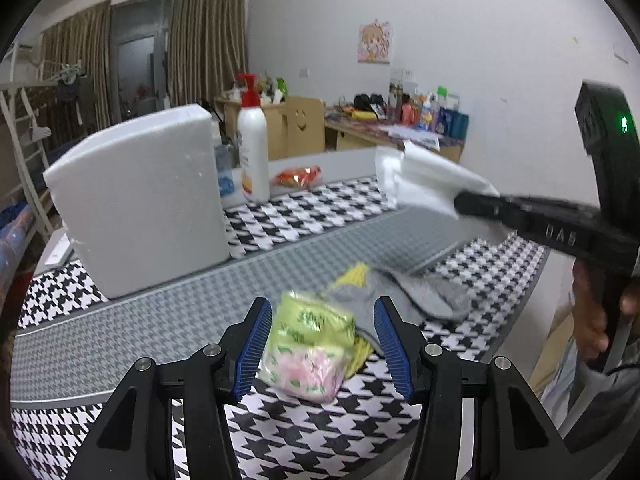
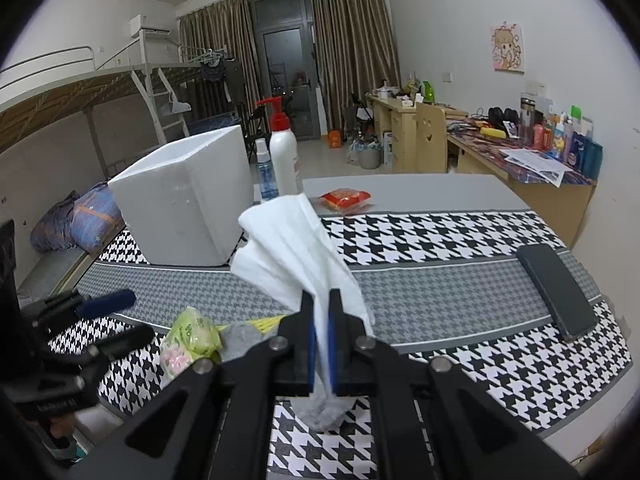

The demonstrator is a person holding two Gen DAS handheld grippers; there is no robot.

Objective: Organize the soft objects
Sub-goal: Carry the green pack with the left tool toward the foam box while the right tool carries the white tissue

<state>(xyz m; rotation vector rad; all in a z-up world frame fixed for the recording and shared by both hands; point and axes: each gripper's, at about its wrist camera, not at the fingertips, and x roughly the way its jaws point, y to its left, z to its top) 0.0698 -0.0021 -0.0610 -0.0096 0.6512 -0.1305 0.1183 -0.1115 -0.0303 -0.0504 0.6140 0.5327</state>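
A green and pink tissue pack [image 1: 308, 344] lies on the houndstooth tablecloth [image 1: 320, 216], against a grey sock [image 1: 420, 296] and something yellow [image 1: 354, 274]. My left gripper [image 1: 322, 308] is open, its blue pads either side of the pack, with a gap on the right. In the right wrist view the left gripper [image 2: 120, 320] is at the left, just short of the pack [image 2: 192, 332] and sock [image 2: 244, 336]. My right gripper [image 2: 322, 296] is shut on a crumpled white tissue [image 2: 288, 248], held above the table. The left wrist view shows it at the right [image 1: 460, 202], the tissue [image 1: 420, 184] sticking out.
A white foam box [image 1: 140, 200] stands at the back left of the table. Behind it are a red-pump lotion bottle [image 2: 284, 160] and a small spray bottle [image 2: 266, 172]. A red snack pack [image 2: 346, 199] lies farther back. A dark phone [image 2: 556, 292] rests at the right.
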